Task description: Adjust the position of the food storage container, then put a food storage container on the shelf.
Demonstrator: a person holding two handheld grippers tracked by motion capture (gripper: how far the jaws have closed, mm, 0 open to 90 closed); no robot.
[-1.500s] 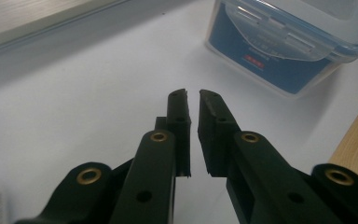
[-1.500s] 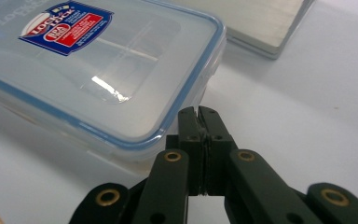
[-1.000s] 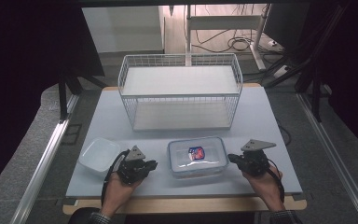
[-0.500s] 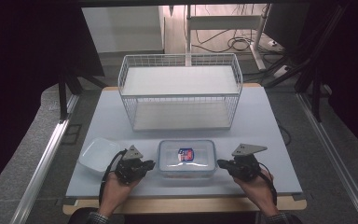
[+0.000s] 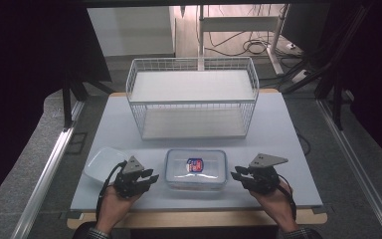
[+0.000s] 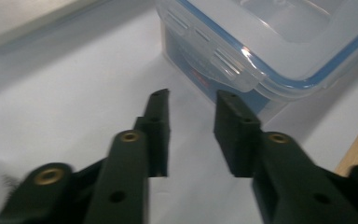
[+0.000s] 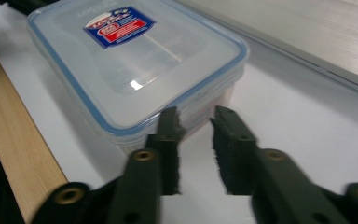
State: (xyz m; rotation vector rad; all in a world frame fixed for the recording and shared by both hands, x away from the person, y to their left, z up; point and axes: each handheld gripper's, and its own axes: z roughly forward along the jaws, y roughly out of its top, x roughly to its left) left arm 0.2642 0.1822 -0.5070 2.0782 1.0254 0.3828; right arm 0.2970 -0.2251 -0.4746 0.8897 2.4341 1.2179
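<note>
High view puts the box [image 5: 196, 169] at the near middle of the table [image 5: 278, 129], just in front of the wire rack [image 5: 191, 97], its lid clipped on and its long axis running left to right across us, label up. Our left gripper [image 5: 149, 178] sits just off the box's left end and our right gripper [image 5: 238, 175] just off its right end, both pointing inward at it. Both sets of jaws have just been opening; they stand parted with nothing between them, and neither touches the box. Left gripper view shows a side latch [image 6: 223, 63] of the box straight ahead of the jaws, folded down; right gripper view looks at a corner of the box under the blue-edged lid [image 7: 135, 60]. We judge that we are lining up on the two ends, either to lift the box or to work its latches. Next we must bring each gripper in to its end and close evenly, keeping the box level. A white dish [image 5: 102, 163] lies left of the box, beyond our left gripper.
</note>
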